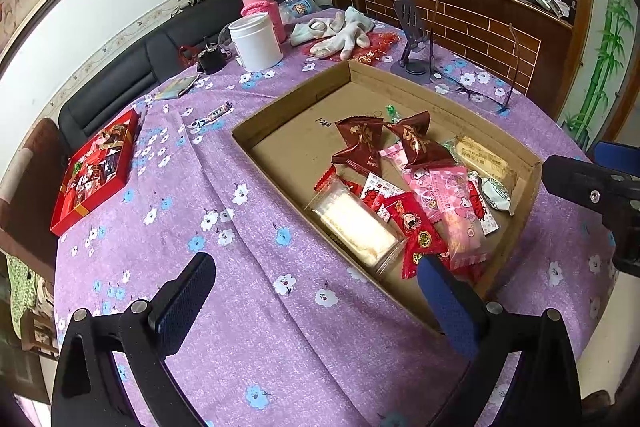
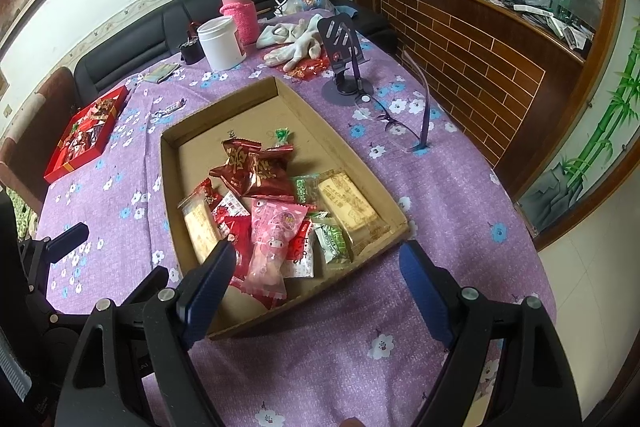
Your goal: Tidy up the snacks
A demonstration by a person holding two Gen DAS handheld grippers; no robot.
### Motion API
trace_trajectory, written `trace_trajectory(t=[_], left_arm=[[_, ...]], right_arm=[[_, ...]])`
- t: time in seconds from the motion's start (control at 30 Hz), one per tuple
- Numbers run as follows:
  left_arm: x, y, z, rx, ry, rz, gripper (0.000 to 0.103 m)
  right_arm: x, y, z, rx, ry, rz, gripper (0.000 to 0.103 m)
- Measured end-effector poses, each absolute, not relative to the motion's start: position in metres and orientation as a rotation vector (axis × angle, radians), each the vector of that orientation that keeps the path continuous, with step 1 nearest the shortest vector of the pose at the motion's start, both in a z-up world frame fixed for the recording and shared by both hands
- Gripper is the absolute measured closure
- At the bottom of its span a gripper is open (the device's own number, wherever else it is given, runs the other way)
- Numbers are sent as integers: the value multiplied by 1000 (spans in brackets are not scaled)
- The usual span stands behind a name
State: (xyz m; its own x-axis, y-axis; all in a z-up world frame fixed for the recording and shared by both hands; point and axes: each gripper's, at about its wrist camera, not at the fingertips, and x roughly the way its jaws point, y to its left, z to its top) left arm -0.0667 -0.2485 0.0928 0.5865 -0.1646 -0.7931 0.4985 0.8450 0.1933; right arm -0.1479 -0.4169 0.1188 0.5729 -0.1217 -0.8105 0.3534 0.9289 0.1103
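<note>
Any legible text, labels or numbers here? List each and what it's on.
None reads with certainty.
Tray floor: small handwritten mark, too faint.
Dark red packets: large gold character, stylised, unreadable.
Tan bar: printing blurred.
Pink packet: cartoon figure, print too small.

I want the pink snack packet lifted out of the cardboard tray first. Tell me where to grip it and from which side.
Grip the pink snack packet across its narrow width, near the middle, coming down from above. It lies flat and long on top of the pile in the cardboard tray, so its long edges look free for open jaws.
</note>
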Motion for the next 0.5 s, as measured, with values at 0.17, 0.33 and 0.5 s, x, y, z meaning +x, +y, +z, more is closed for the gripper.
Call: trace_trajectory(t=[0.17,0.33,0.5], left_arm=[[-66,-250,92,427,862,-404,1],[-66,-249,92,415,862,-401,1],[-70,-246,97,400,836,-410,1]], right_arm=[[-149,-416,120,274,921,-287,20],[-149,-416,120,274,921,-287,20],[-149,-417,120,274,923,-284,20]])
